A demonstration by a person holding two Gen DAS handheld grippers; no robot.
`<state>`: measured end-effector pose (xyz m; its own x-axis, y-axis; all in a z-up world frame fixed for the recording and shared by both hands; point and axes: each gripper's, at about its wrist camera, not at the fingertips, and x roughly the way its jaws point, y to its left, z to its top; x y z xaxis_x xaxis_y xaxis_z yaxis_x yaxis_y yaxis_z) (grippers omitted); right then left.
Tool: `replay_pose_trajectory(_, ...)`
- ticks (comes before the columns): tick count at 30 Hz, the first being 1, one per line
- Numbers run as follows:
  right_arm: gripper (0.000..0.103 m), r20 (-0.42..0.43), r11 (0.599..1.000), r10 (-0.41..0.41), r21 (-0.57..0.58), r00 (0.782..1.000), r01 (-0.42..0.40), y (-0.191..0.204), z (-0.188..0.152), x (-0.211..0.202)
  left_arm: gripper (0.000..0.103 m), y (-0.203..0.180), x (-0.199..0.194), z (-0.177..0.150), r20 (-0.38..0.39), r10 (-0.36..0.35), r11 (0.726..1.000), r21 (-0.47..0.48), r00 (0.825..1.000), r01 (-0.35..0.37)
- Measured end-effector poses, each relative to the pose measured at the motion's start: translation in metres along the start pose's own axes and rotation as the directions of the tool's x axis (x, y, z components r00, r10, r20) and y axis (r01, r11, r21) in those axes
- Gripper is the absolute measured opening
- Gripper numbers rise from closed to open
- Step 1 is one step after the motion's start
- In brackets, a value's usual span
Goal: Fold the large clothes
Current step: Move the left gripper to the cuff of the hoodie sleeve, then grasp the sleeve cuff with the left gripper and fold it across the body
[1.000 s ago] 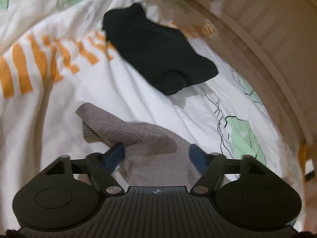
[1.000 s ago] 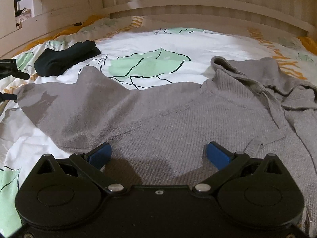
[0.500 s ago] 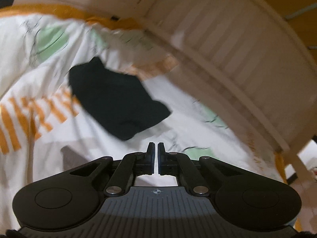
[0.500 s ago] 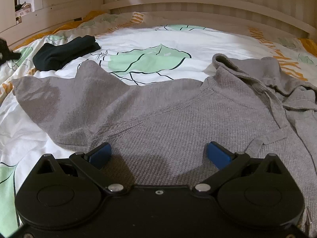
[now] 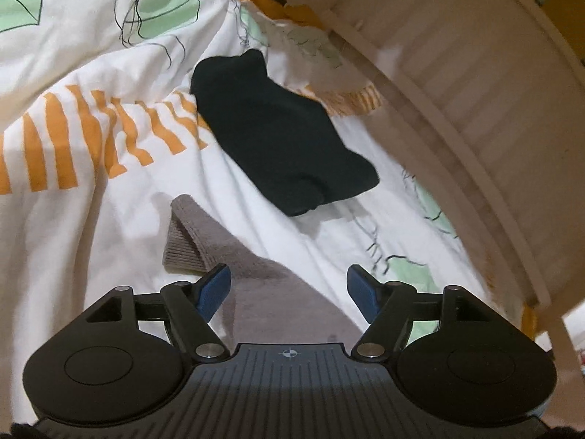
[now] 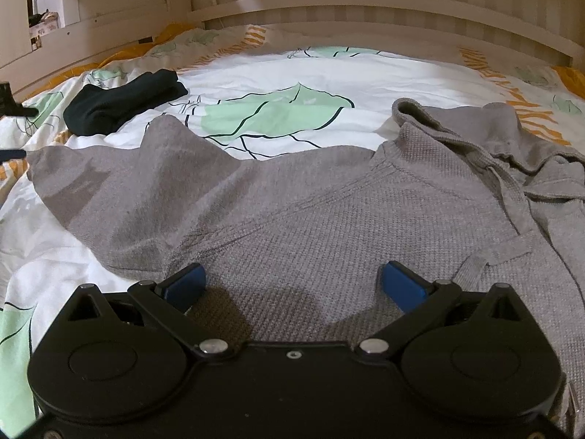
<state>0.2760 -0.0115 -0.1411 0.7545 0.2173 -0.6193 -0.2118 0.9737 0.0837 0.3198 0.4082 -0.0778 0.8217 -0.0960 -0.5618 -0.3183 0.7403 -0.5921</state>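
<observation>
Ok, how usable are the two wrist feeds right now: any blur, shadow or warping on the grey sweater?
Left wrist view: soft with motion blur, the black folded garment and bedding print smeared, the bed frame bowed by fisheye. The grey sweater sleeve cuff is readable. Right wrist view: sharp, knit texture clear; the right gripper casts a dark shadow on the cloth between its open fingers, and the sleeve carries another shadow patch.

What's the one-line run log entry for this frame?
task: fold | left gripper: jaws open over sleeve cuff | right gripper: jaws open over grey knitted sweater | folded black garment: apart on duvet
</observation>
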Motion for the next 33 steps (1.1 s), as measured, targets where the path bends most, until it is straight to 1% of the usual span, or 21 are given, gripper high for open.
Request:
replay_pose_trajectory(3,0.103,0.003,1.000,-0.001,-0.001,1.000,0.001,0.000,-0.001,0.000,0.069,0.003,0.014,-0.003,-0.029,-0.002,1.000,-0.005,1.000,0.002)
replay_pose_trajectory(5,0.103,0.005,1.000,-0.001,-0.001,1.000,0.001,0.000,-0.001,0.000,0.068,0.006,0.024,-0.005,-0.070,-0.008,0.999,-0.045,0.998,0.005)
replay_pose_trajectory(6,0.103,0.005,1.000,0.000,0.000,1.000,0.000,0.000,0.000,0.001,0.067,0.008,0.028,-0.006,-0.096,0.006,0.997,-0.076,0.995,-0.013)
replay_pose_trajectory(7,0.103,0.005,1.000,0.000,0.000,1.000,0.000,0.000,0.000,0.001,0.067,0.010,0.032,-0.007,-0.112,0.015,0.995,-0.096,0.994,-0.026)
replay_pose_trajectory(8,0.103,0.005,1.000,0.000,-0.001,1.000,0.000,0.000,-0.001,0.001,0.067,0.010,0.033,-0.008,-0.110,0.018,0.994,-0.106,0.994,-0.029)
replay_pose_trajectory(10,0.103,0.005,1.000,0.000,0.000,1.000,0.000,0.000,-0.001,0.001,0.067,0.009,0.028,-0.011,-0.076,0.030,0.993,-0.109,0.997,-0.038)
replay_pose_trajectory(12,0.103,0.006,1.000,0.001,0.001,1.000,-0.001,0.000,-0.001,0.001,0.067,0.006,0.019,-0.016,-0.018,0.065,0.994,-0.088,0.998,-0.067)
replay_pose_trajectory(15,0.103,0.006,1.000,0.002,0.002,1.000,-0.002,-0.001,-0.001,0.000,0.068,0.002,0.002,-0.023,0.069,0.152,0.988,-0.042,0.986,-0.150)
replay_pose_trajectory(16,0.103,0.007,1.000,0.003,0.003,1.000,-0.003,-0.001,-0.001,0.000,0.069,0.004,-0.001,-0.025,0.077,0.167,0.986,-0.040,0.983,-0.164)
replay_pose_trajectory(17,0.103,0.008,1.000,0.004,0.003,1.000,-0.004,-0.001,-0.001,0.000,0.069,0.007,-0.001,-0.028,0.066,0.175,0.984,-0.047,0.982,-0.172)
replay_pose_trajectory(19,0.103,0.009,1.000,0.005,0.005,1.000,-0.005,-0.001,-0.001,0.000,0.069,0.017,0.004,-0.030,0.023,0.154,0.985,-0.082,0.988,-0.151)
replay_pose_trajectory(22,0.103,0.008,1.000,0.005,0.005,1.000,-0.005,-0.001,-0.001,0.000,0.072,0.021,0.012,-0.028,0.035,0.084,0.989,-0.123,0.996,-0.079)
replay_pose_trajectory(23,0.103,0.008,1.000,0.005,0.004,1.000,-0.005,-0.001,-0.001,0.000,0.072,0.023,0.017,-0.025,0.022,0.052,0.987,-0.151,0.998,-0.048)
replay_pose_trajectory(24,0.103,0.008,1.000,0.004,0.004,1.000,-0.004,-0.001,-0.001,0.000,0.071,0.023,0.023,-0.023,0.001,0.015,0.984,-0.176,1.000,-0.015)
replay_pose_trajectory(25,0.103,0.008,1.000,0.003,0.003,1.000,-0.003,-0.001,-0.001,0.000,0.055,0.022,0.027,-0.020,-0.012,-0.024,0.982,-0.188,1.000,0.022)
replay_pose_trajectory(26,0.103,0.006,1.000,0.003,0.002,1.000,-0.003,-0.002,-0.001,0.000,0.033,0.020,0.027,-0.018,0.000,-0.069,0.981,-0.182,0.998,0.068)
replay_pose_trajectory(27,0.103,0.004,1.000,0.003,0.002,1.000,-0.003,-0.002,0.000,0.000,0.010,0.014,0.026,-0.016,0.012,-0.078,0.984,-0.160,0.997,0.079)
replay_pose_trajectory(28,0.103,0.000,1.000,0.003,0.002,1.000,-0.003,-0.002,0.000,0.001,0.008,0.006,0.022,-0.015,0.025,-0.063,0.990,-0.127,0.998,0.066)
replay_pose_trajectory(30,0.103,-0.015,1.000,0.004,-0.006,1.000,-0.004,-0.001,0.004,0.001,0.008,-0.013,0.012,-0.011,0.039,-0.072,0.997,-0.025,0.997,0.073)
replay_pose_trajectory(32,0.102,-0.019,1.000,0.011,-0.001,1.000,-0.011,-0.002,0.011,-0.002,0.008,-0.029,0.000,-0.009,0.048,-0.094,0.994,0.060,0.994,0.091)
replay_pose_trajectory(33,0.101,0.002,1.000,0.019,0.022,1.000,-0.019,-0.005,0.015,-0.005,0.008,-0.036,-0.007,-0.007,0.055,-0.108,0.990,0.092,0.993,0.103)
